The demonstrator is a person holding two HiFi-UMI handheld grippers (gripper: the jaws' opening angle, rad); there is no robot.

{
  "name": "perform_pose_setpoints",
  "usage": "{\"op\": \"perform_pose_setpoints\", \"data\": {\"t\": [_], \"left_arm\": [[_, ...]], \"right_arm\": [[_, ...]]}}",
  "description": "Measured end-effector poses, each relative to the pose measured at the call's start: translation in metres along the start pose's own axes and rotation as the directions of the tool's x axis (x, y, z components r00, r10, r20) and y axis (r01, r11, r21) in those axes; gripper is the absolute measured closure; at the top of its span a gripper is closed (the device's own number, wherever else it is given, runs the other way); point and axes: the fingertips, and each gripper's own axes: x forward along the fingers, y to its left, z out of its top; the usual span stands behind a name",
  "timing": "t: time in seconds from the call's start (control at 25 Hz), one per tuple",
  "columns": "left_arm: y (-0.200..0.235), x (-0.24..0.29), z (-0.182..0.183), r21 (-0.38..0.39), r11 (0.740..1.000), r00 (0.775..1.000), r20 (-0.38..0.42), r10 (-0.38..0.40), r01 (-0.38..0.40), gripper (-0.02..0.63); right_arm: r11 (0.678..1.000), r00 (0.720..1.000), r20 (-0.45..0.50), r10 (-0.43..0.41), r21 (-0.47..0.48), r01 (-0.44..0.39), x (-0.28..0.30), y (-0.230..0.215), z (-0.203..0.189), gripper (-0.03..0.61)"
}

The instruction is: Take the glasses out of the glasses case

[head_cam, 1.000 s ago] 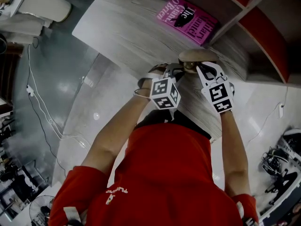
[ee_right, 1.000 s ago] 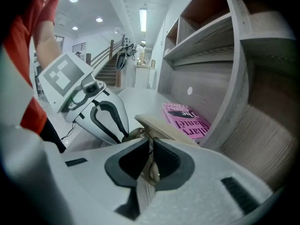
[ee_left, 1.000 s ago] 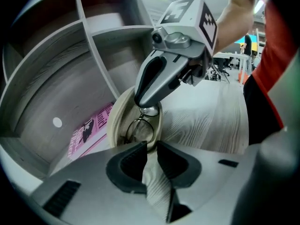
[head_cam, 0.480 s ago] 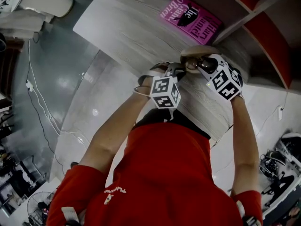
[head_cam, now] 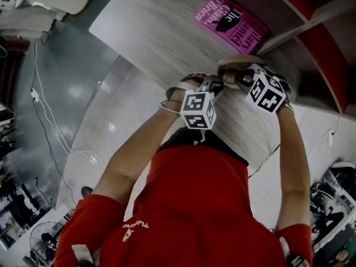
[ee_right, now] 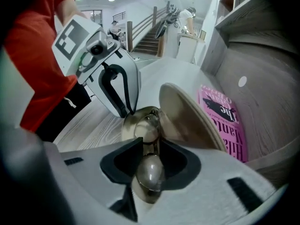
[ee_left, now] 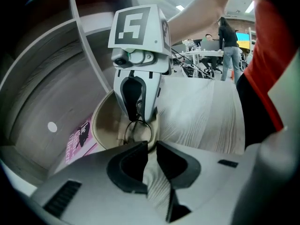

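The tan glasses case (head_cam: pixel 239 62) lies open on the wooden table, its lid (ee_right: pixel 187 121) raised. The glasses (ee_right: pixel 149 172) rest in its lower half, and one lens (ee_left: pixel 138 132) shows in the left gripper view. My right gripper (ee_right: pixel 150 146) points steeply down into the case. Its jaws are closing, with the glasses' bridge and a lens between them. My left gripper (ee_left: pixel 151 149) stays shut on the case's near rim. Seen from the head, the left gripper (head_cam: pixel 214 85) and right gripper (head_cam: pixel 239 79) meet at the case.
A pink book (head_cam: pixel 236 24) lies flat just beyond the case, against the shelf unit's back. A wooden shelf divider (head_cam: pixel 311 32) rises at the right. The pale wood-grain table (head_cam: pixel 150 38) stretches away to the left. People and desks stand far off in the room.
My right gripper has rolled over and sunk onto the case; its jaws, shut a second ago, now straddle the glasses. The left gripper has not moved.
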Motion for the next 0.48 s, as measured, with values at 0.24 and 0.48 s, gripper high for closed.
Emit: {"op": "perform_pose_setpoints", "data": {"t": [0.24,0.48], "left_arm": [[-0.0003,-0.0010,0.0002,-0.003,1.000,1.000,0.003,-0.004,0.004,0.557],[-0.0005,-0.0019,0.0005,-0.001,1.000,1.000,0.001,-0.002,0.002,0.557]], "right_arm": [[0.998,0.997,-0.034,0.067,0.006,-0.067,-0.0011,0.0018,0.0003,0.489],[0.992,0.990,-0.060,0.125,-0.008,-0.126,-0.0081,0.0068,0.0031,0.528]]}}
